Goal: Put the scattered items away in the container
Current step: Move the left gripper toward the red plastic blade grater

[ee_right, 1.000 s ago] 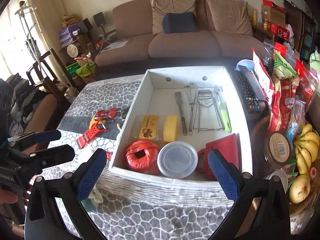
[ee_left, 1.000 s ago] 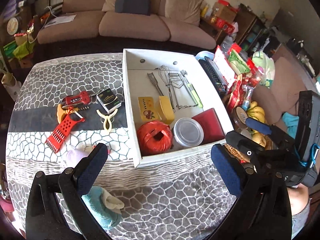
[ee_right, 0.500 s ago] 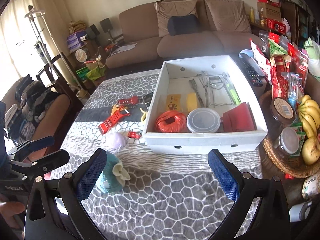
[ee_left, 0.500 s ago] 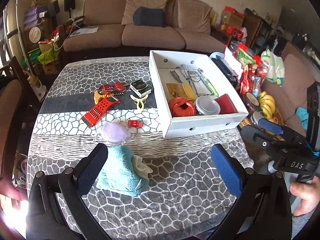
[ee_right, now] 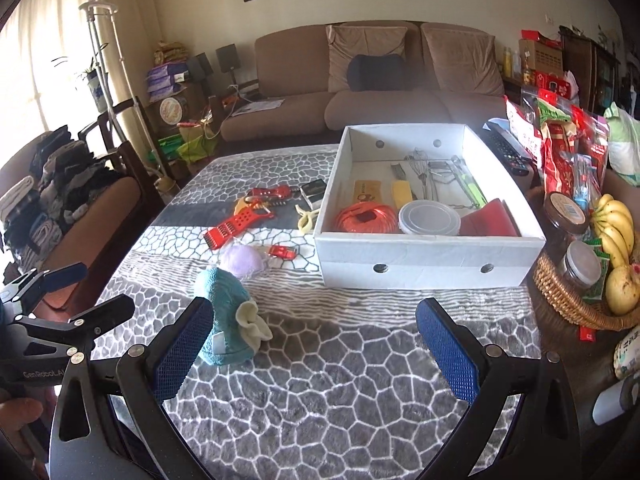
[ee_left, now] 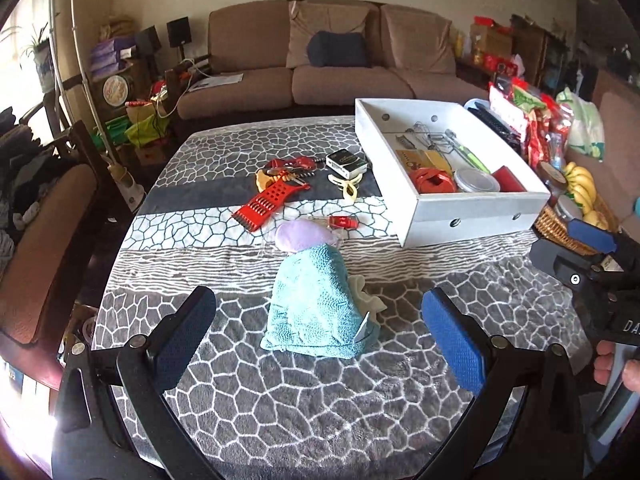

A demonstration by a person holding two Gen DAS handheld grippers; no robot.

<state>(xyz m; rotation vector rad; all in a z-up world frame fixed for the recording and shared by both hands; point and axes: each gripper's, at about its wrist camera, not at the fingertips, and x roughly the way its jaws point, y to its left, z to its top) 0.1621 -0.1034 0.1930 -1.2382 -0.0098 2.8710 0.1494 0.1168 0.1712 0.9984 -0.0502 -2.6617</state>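
A white box (ee_left: 476, 216) (ee_right: 424, 256) stands on the table's right half and holds a red twine ball (ee_right: 362, 218), a lidded tub (ee_right: 430, 218), a red pouch and kitchen tools. Scattered left of it lie a teal knitted cloth (ee_left: 316, 308) (ee_right: 226, 316), a lilac pad (ee_left: 300, 232), a small red item (ee_left: 344, 222), a red grater (ee_left: 268, 200), a cream clip (ee_left: 348, 188) and a small dark box (ee_left: 346, 160). My left gripper (ee_left: 320, 344) is open and empty, just short of the teal cloth. My right gripper (ee_right: 314, 352) is open and empty above the front of the table.
The table wears a grey stone-pattern cloth (ee_right: 320, 380). A wicker basket with bananas (ee_right: 612, 240), jars and snack bags crowd the right edge. A chair (ee_left: 44, 240) stands at the left. A brown sofa (ee_right: 380, 92) is behind the table.
Both grippers have pulled back from the box toward the table's near edge. The teal cloth now lies right in front of the left gripper. Both stay open.
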